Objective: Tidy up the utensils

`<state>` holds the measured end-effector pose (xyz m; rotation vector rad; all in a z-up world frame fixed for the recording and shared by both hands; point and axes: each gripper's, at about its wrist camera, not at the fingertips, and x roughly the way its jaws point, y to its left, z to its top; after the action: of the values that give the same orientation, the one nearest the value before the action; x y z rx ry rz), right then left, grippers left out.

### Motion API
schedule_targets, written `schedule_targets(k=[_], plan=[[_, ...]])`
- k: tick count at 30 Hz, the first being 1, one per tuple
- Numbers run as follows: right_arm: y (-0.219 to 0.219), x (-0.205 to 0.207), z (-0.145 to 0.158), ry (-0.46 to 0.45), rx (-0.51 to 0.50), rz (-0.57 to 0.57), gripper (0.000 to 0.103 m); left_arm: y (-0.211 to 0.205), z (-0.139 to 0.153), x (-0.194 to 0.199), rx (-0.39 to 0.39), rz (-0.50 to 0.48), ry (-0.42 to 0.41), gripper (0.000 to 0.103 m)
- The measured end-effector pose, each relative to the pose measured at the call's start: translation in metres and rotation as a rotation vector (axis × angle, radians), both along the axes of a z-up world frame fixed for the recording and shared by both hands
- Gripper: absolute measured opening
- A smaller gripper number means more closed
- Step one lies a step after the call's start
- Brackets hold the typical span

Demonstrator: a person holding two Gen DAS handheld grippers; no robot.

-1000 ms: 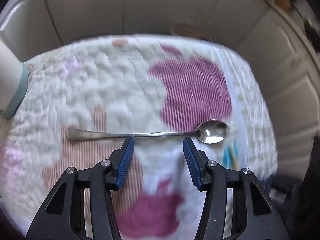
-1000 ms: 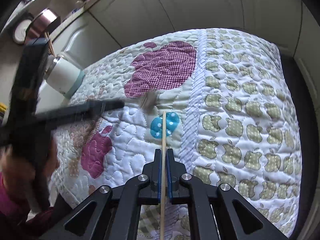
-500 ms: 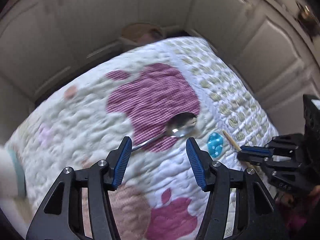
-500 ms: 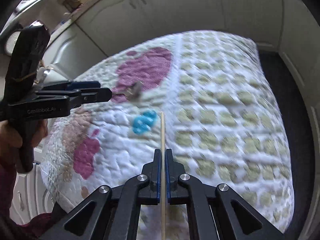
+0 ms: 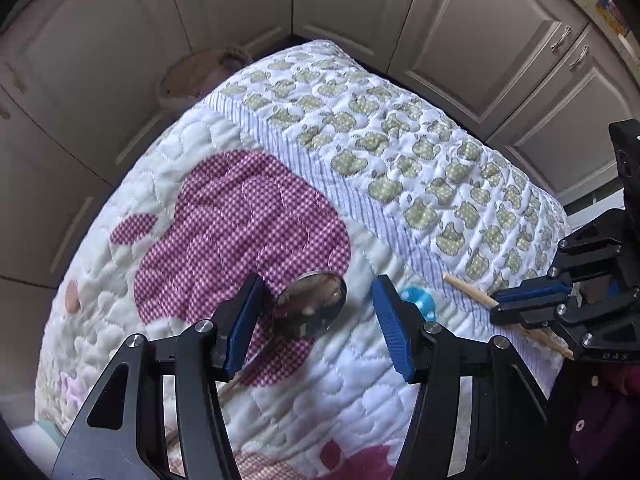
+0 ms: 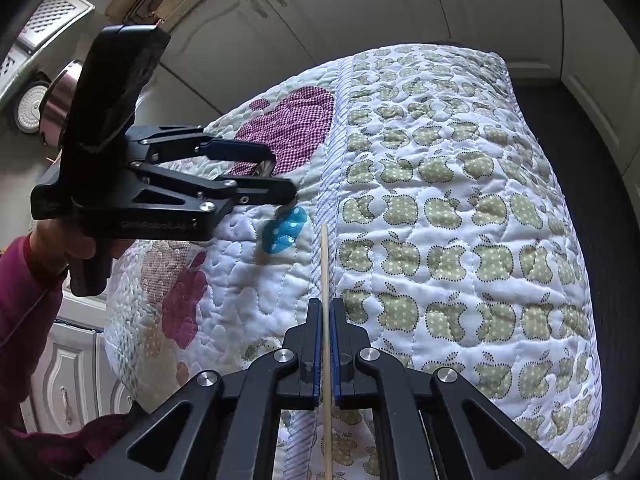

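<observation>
**quiltfan:** So where are we? Our left tongs are half open and closing, blue pads either side of the shiny round-bowled steel spoon. The bowl sits between the pads, but neither looks to be pressing on it yet, so nothing's gripped. The spoon lies on the magenta gingham apple patch of the white quilted cover, handle running back under the tongs, out of sight.

**spoonwrangler:** Yep. And our right tongs are clamped tight on the thin pale wooden chopstick, which pokes forward over the striped band of the quilt, just beside the little blue polka-dot patch.

**quiltfan:** How do we grab the spoon cleanly, I reckon?

**spoonwrangler:** The bowl is wide, curved and slippery, so squeezing there may make it squirt out. We'd slide back to the neck or handle, drop the pads low enough to straddle it, then close. The quilt is soft, so pressing in slightly should help the pads get under the metal.

**quiltfan:** And keep the chopstick hand parked off to the side, since the two tongs are near each other.

**spoonwrangler:** Agreed. We can't see from here where the utensils are meant to end up.
</observation>
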<state>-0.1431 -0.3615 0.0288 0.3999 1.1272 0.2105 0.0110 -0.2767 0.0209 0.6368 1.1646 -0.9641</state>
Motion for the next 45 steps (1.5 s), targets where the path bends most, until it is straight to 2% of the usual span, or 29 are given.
schedule_targets(k=[1, 2, 6, 7, 8, 11, 13, 16, 18, 19, 21, 22, 23, 30, 31, 32, 33, 34, 35, 36, 45], plan=[[0.001, 0.002, 0.0, -0.004, -0.005, 0.002, 0.001, -0.003, 0.0, 0.002, -0.011, 0.003, 0.001, 0.036], [0.002, 0.003, 0.0, -0.009, -0.007, 0.001, 0.002, -0.004, 0.0, 0.004, -0.019, 0.009, 0.004, 0.031], [0.005, 0.008, -0.002, -0.023, -0.005, -0.019, 0.002, 0.005, 0.005, 0.015, -0.059, 0.086, 0.018, 0.028], [0.006, 0.01, -0.002, -0.023, -0.01, -0.018, 0.002, 0.008, 0.006, 0.019, -0.067, 0.114, 0.012, 0.018], [0.007, 0.012, -0.001, -0.024, -0.02, -0.013, 0.002, 0.021, 0.011, 0.016, -0.076, 0.14, 0.004, 0.002], [0.019, 0.019, 0.001, -0.028, -0.08, 0.02, 0.003, 0.042, 0.022, 0.026, -0.103, 0.232, 0.025, 0.002], [0.024, 0.027, 0.001, -0.03, -0.084, 0.032, 0.003, 0.056, 0.028, 0.029, -0.104, 0.273, 0.01, 0.002], [0.035, 0.038, 0.003, -0.044, -0.078, 0.054, 0.003, 0.079, 0.033, 0.036, -0.132, 0.356, 0.059, 0.002], [0.041, 0.043, 0.007, -0.059, -0.082, 0.06, 0.003, 0.084, 0.035, 0.034, -0.148, 0.346, 0.079, 0.002], [0.042, 0.044, 0.008, -0.063, -0.081, 0.06, 0.003, 0.086, 0.035, 0.032, -0.154, 0.331, 0.093, 0.006], [0.043, 0.042, 0.011, -0.065, -0.092, 0.064, 0.003, 0.083, 0.037, 0.024, -0.147, 0.288, 0.093, 0.029], [0.043, 0.041, 0.011, -0.059, -0.099, 0.069, 0.003, 0.08, 0.036, 0.02, -0.127, 0.263, 0.074, 0.046], [0.042, 0.039, 0.01, -0.05, -0.103, 0.073, 0.003, 0.075, 0.031, 0.016, -0.112, 0.249, 0.061, 0.049], [0.035, 0.03, 0.0, -0.01, -0.084, 0.068, 0.003, 0.044, 0.005, 0.008, 0.008, 0.14, -0.013, 0.048], [0.034, 0.03, 0.0, -0.016, -0.078, 0.067, 0.003, 0.039, 0.001, 0.007, 0.032, 0.133, -0.031, 0.041], [0.035, 0.031, -0.001, -0.02, -0.072, 0.065, 0.003, 0.037, 0.001, 0.007, 0.023, 0.13, -0.042, 0.032], [0.034, 0.032, -0.001, -0.026, -0.061, 0.06, 0.003, 0.035, 0.002, 0.007, 0.014, 0.134, -0.04, 0.03], [0.034, 0.034, -0.002, -0.027, -0.053, 0.056, 0.003, 0.034, 0.002, 0.009, 0.009, 0.149, -0.035, 0.03], [0.034, 0.036, -0.003, -0.023, -0.045, 0.054, 0.003, 0.035, 0.003, 0.011, 0.002, 0.165, -0.035, 0.015], [0.035, 0.039, -0.004, -0.021, -0.041, 0.054, 0.003, 0.038, 0.006, 0.012, -0.012, 0.183, -0.038, 0.006], [0.053, 0.055, 0.0, -0.033, -0.099, 0.102, 0.003, 0.093, 0.036, 0.041, -0.111, 0.42, 0.047, 0.003]])
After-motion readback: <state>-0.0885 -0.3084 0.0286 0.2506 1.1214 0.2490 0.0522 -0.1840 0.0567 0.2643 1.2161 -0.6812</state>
